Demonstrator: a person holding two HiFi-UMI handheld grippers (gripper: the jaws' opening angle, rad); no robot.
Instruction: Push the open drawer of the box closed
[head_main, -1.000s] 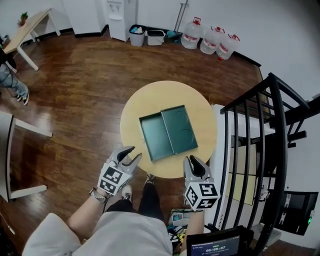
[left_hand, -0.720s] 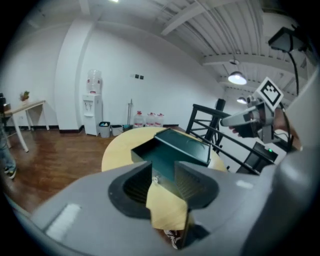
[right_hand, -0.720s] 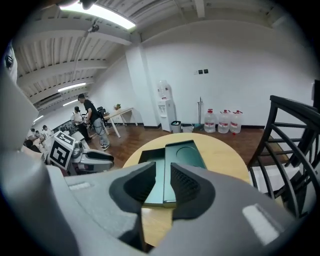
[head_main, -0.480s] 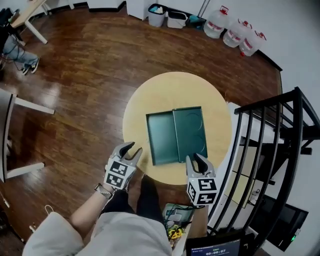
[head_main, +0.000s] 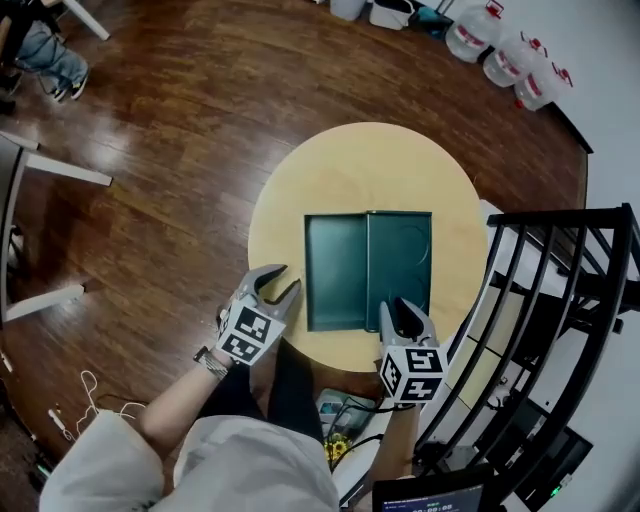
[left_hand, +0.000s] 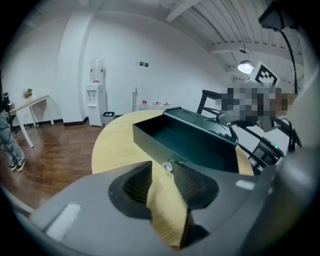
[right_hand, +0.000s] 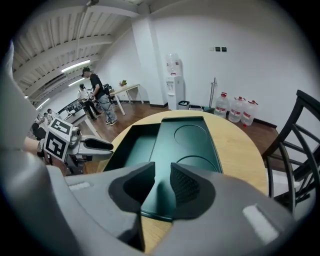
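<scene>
Jaws on the left gripper (head_main: 282, 281) stand apart, empty, beside the open drawer (head_main: 335, 272) at the table (head_main: 340, 170) rim; right gripper (head_main: 403, 305) jaws are opening, empty, above the box's (head_main: 400, 250) near edge.

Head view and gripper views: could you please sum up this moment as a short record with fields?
table: round, light wood, bears the box
box: dark green, two ring marks on its top
drawer: pulled out toward the person's left, empty
left claw: jaws apart, empty, near the drawer's near corner, not on it
right claw: jaws opening, nothing gripped, at the box's near edge
task state: drawer not yet pushed in
</scene>
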